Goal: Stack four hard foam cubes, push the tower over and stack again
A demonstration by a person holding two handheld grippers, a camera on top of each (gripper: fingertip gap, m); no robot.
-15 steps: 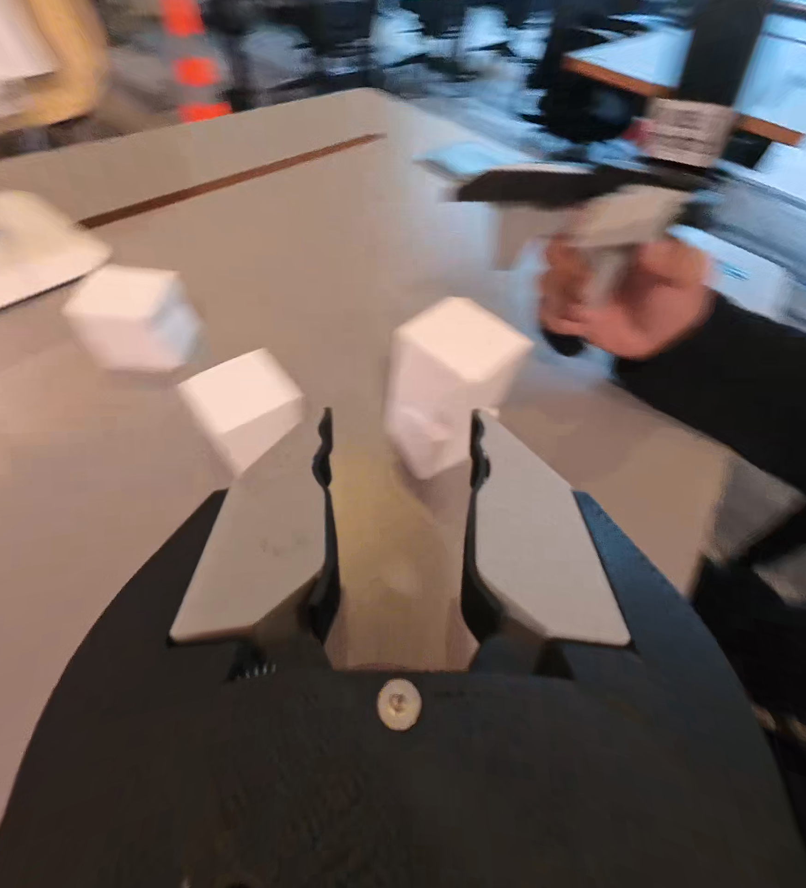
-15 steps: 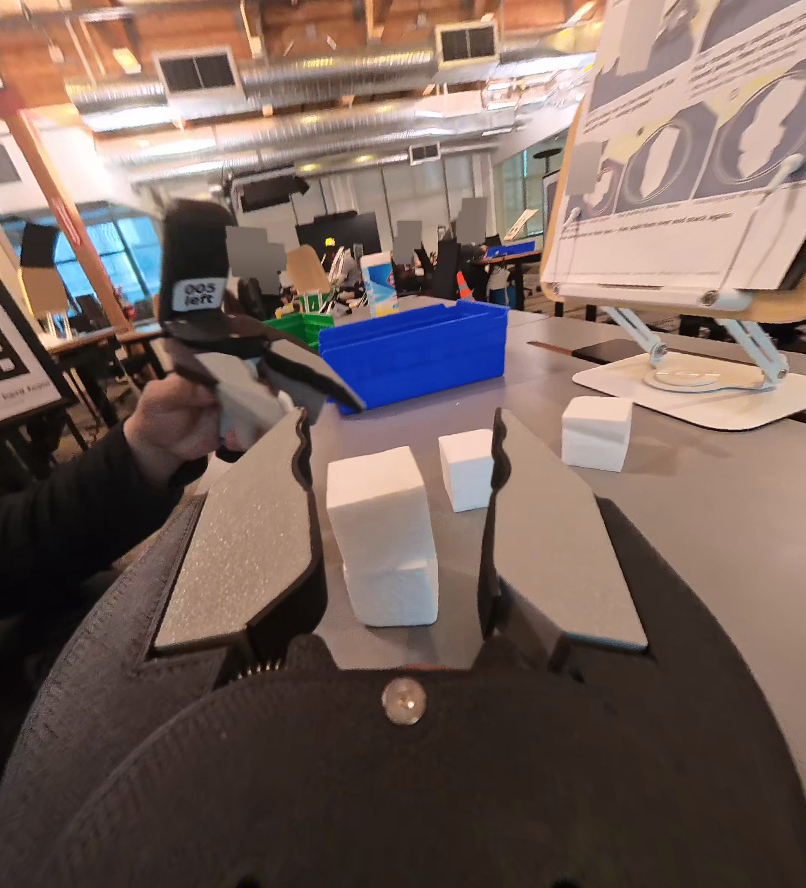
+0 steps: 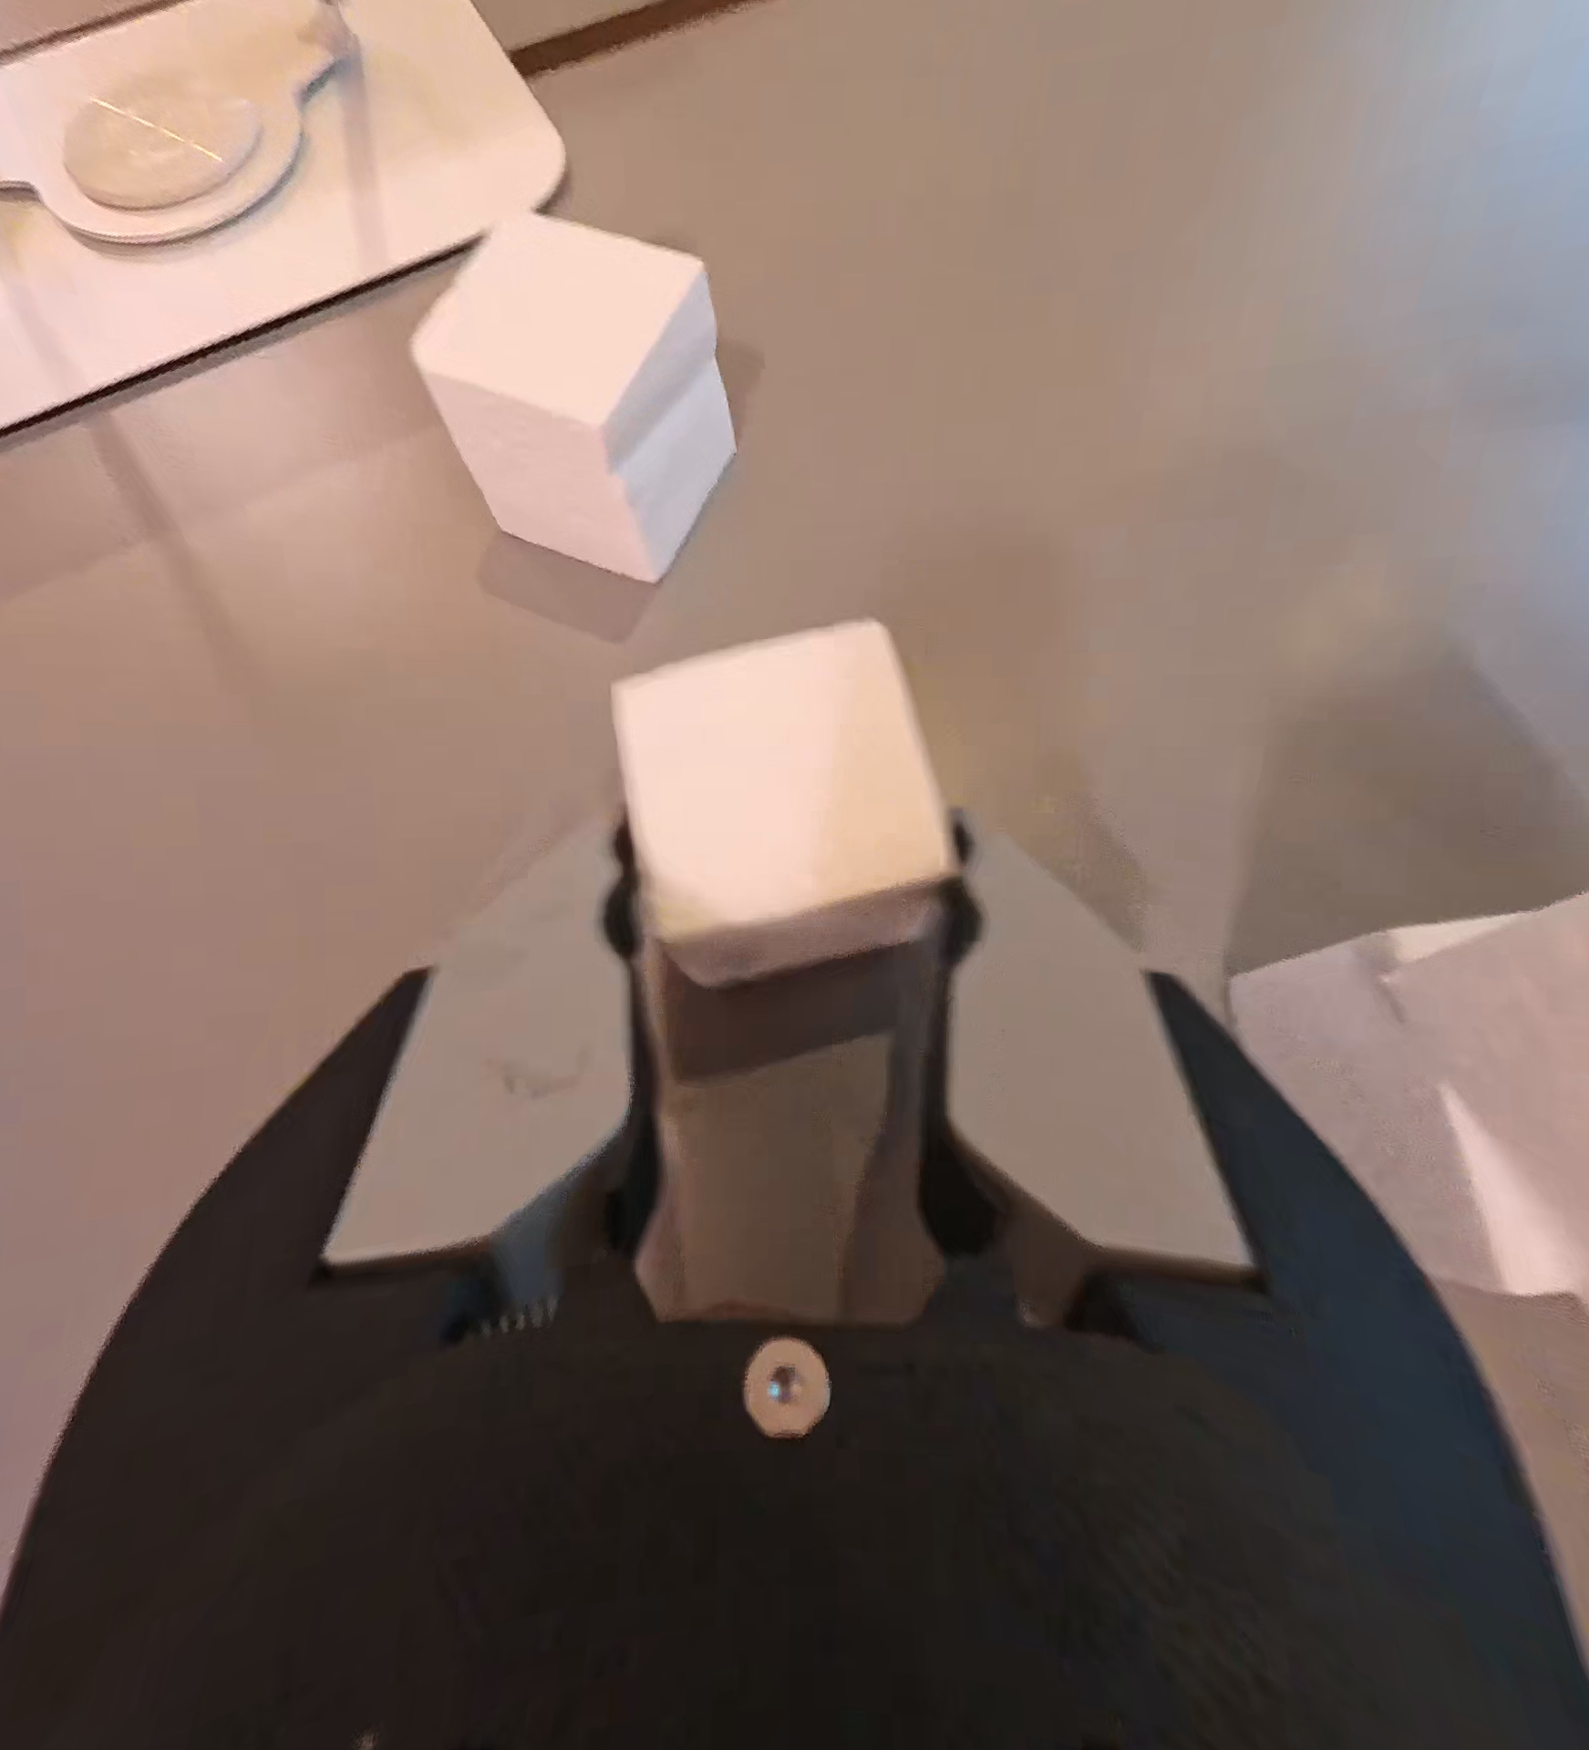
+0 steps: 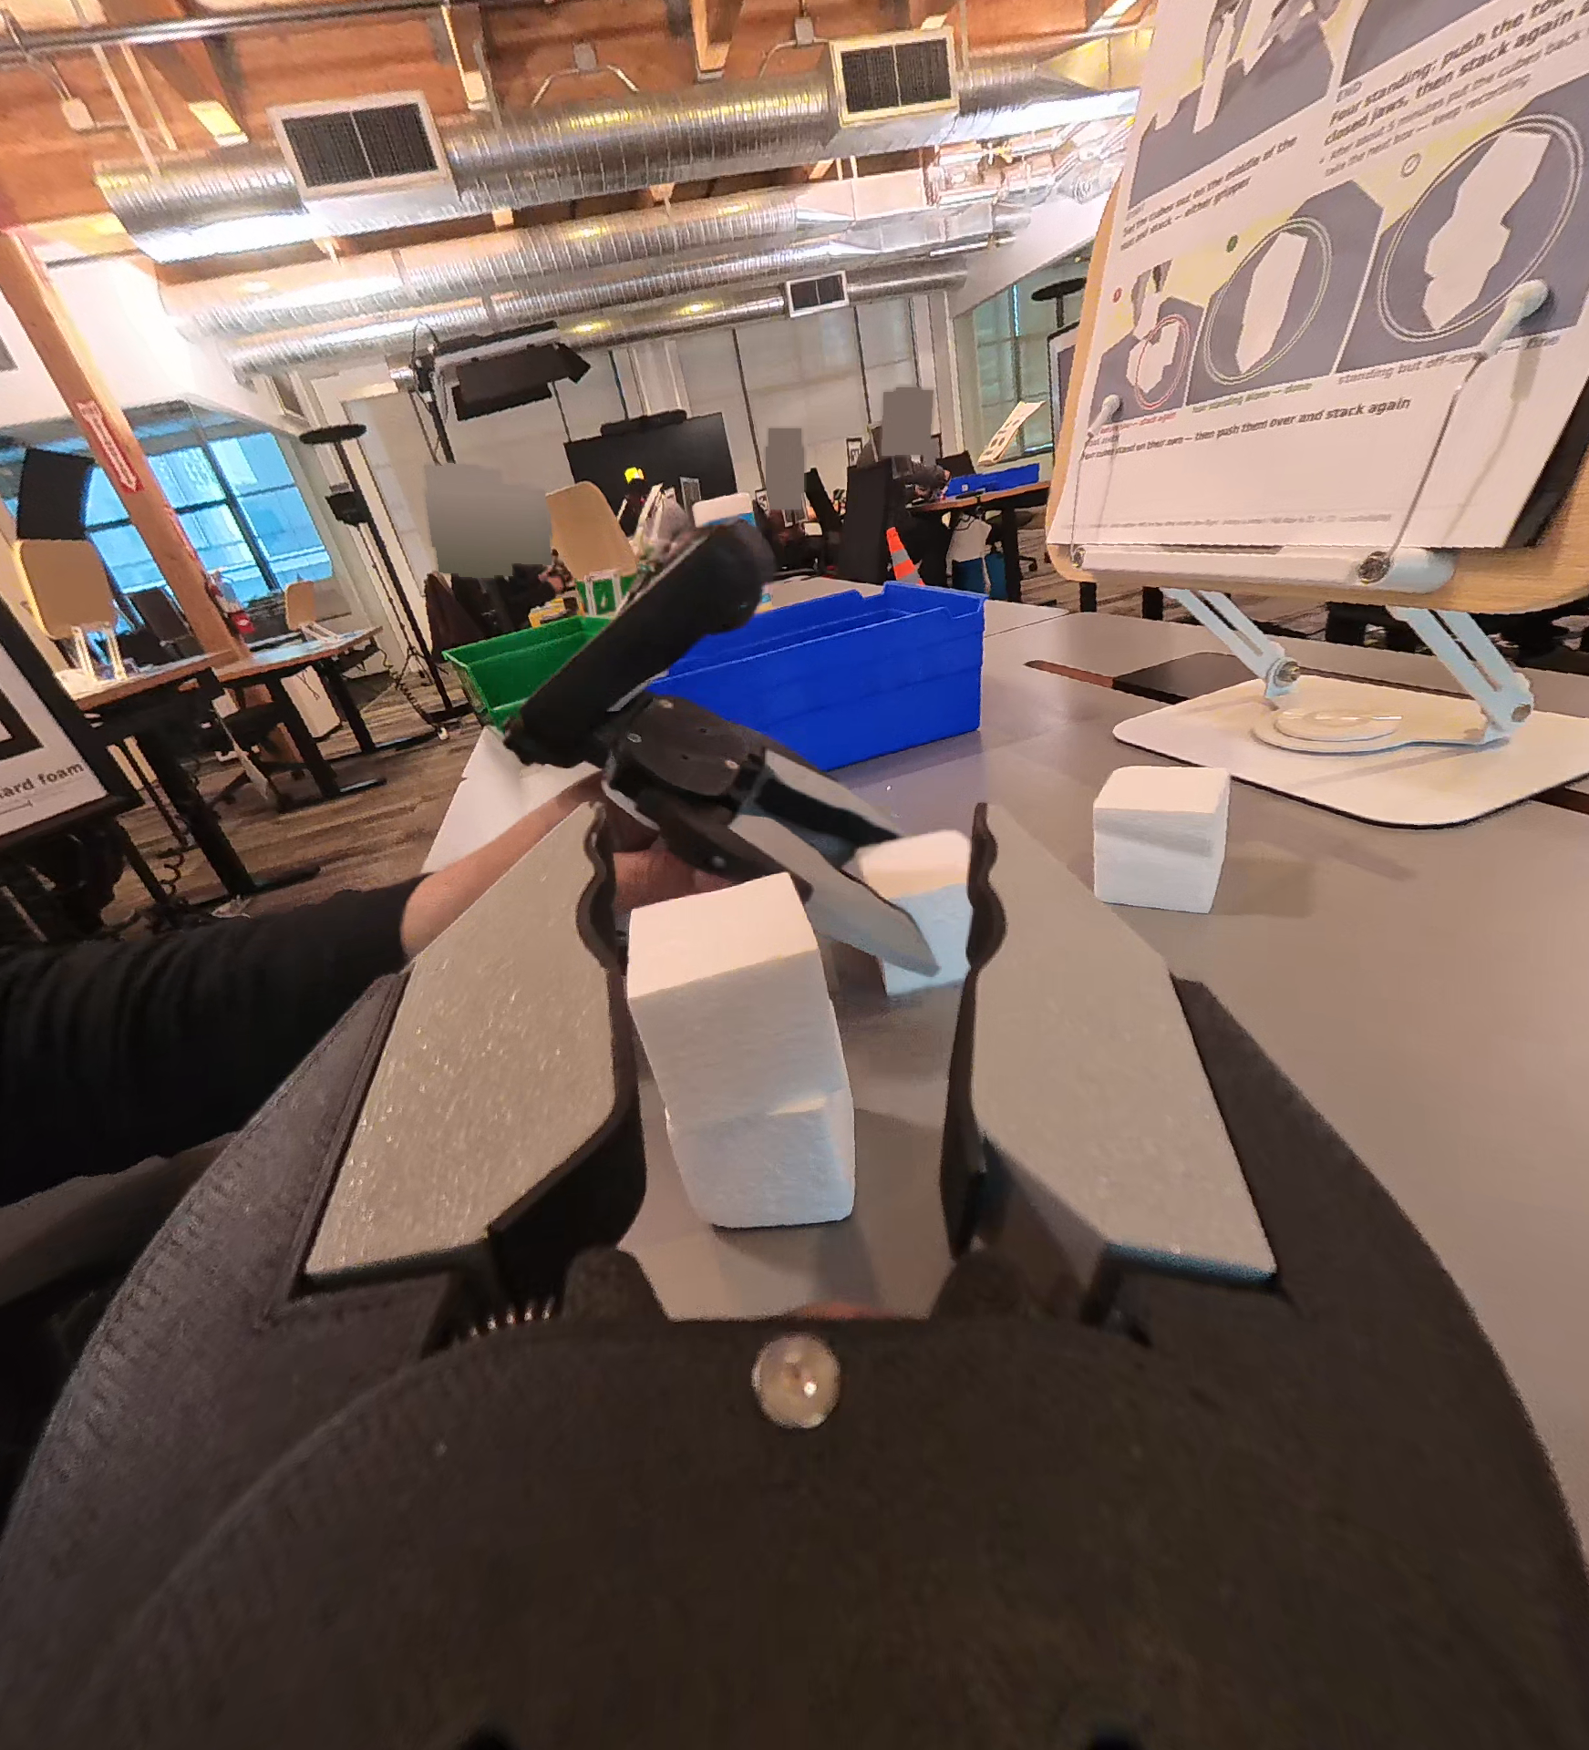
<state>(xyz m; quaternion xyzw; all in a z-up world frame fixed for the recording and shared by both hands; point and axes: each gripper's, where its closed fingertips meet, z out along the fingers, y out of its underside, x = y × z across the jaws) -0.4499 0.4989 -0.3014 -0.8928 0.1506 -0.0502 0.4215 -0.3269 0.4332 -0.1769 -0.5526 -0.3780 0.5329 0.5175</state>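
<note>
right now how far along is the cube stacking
Done: a two-cube stack stands on the table, between the open right gripper fingers without being gripped. In hand: the left gripper is around a third cube, apparently gripping it. Left: place it, then add the fourth cube sitting alone near the white stand base, then push over and restack.

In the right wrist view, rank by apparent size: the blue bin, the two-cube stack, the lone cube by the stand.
1. Blue bin, clearly the largest.
2. Two-cube stack; it sits nearest the camera, which inflates it.
3. Lone cube, smallest.
</note>
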